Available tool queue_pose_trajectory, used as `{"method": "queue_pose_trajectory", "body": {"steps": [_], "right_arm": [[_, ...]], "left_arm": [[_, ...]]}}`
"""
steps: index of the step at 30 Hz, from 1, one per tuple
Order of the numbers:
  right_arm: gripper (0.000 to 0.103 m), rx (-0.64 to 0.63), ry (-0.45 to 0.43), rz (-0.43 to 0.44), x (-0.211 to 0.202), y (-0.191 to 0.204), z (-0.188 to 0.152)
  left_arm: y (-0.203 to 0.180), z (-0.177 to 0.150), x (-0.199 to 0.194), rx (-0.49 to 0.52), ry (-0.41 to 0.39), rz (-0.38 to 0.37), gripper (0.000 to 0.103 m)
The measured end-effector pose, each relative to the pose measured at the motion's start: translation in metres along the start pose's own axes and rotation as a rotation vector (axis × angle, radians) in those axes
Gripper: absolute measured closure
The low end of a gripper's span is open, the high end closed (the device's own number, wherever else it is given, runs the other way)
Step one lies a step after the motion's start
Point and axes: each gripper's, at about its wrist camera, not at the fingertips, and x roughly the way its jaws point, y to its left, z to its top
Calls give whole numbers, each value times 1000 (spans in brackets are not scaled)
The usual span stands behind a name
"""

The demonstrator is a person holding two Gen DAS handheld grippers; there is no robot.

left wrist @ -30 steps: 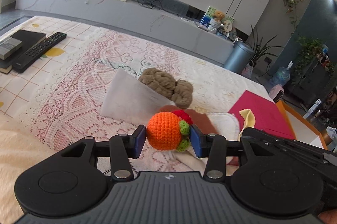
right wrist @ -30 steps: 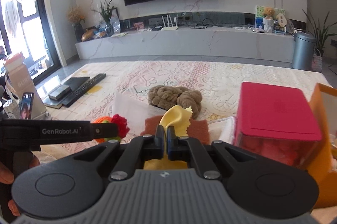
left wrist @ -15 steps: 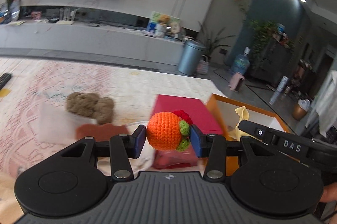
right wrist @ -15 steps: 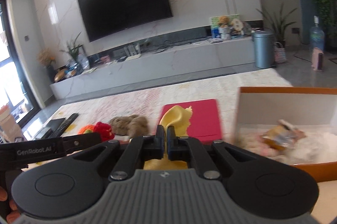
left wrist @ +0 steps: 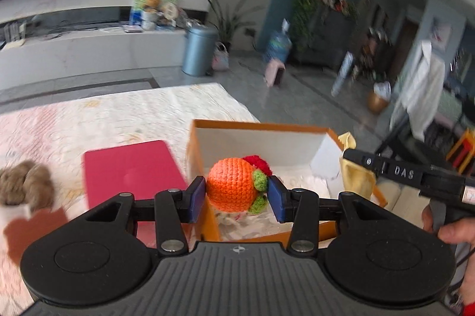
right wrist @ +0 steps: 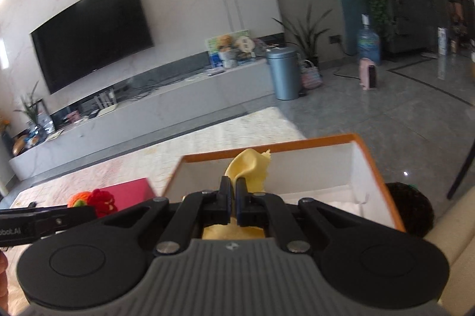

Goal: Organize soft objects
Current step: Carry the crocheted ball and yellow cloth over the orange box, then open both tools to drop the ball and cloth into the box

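Note:
My left gripper (left wrist: 236, 195) is shut on an orange crocheted ball (left wrist: 231, 184) with green and red bits, held above the near left corner of an open orange box (left wrist: 261, 144). My right gripper (right wrist: 233, 201) is shut on a yellow cloth (right wrist: 249, 167) and holds it over the same box (right wrist: 365, 161), whose inside is white. The ball also shows at the left of the right wrist view (right wrist: 78, 198). The yellow cloth hangs from the right gripper in the left wrist view (left wrist: 354, 176).
A red lid (left wrist: 130, 173) lies left of the box on the lace tablecloth (left wrist: 118, 114). A brown yarn bundle (left wrist: 23, 185) and a rust cloth (left wrist: 29, 230) lie further left. A dark round object (right wrist: 411, 207) sits right of the box. White stuffing lies inside the box (left wrist: 305, 185).
Both grippers swung right from the table's middle to the orange box, each keeping its load. The ball and the yellow cloth now hang over the box.

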Motion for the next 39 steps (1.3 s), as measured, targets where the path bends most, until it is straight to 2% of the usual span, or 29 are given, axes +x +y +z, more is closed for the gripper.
{"method": "queue_pose_trajectory", "body": {"steps": [7,10,13,23,28,33,35,37,39], "right_arm": [[102,12,81,-75,35,-35,4],[102,1,131,-85,52,-42,6],[102,-6,177,-89,66,-47,2],[101,-19,299,-117,99,-49,-16],[97,-22,331,-135,102,-47,-19],[95,-44,324,-146,98,-42,-19],[87,-40,314,-145,95,-41,-17],[69,-41,295,-143,91,-40,-16],[65,-46,274,-143,85,-38,-15]], "left_arm": [[-22,10,68,65,285,-3,52],[-27,7,85,89,365,25,52],[-28,3,94,109,410,48,52],[-43,-1,109,221,449,131,51],[-51,-2,115,274,468,165,50],[-50,-3,118,253,482,158,49],[-49,-4,117,245,472,153,46],[-48,-3,112,241,451,146,44],[-49,-1,106,237,427,135,39]]}}
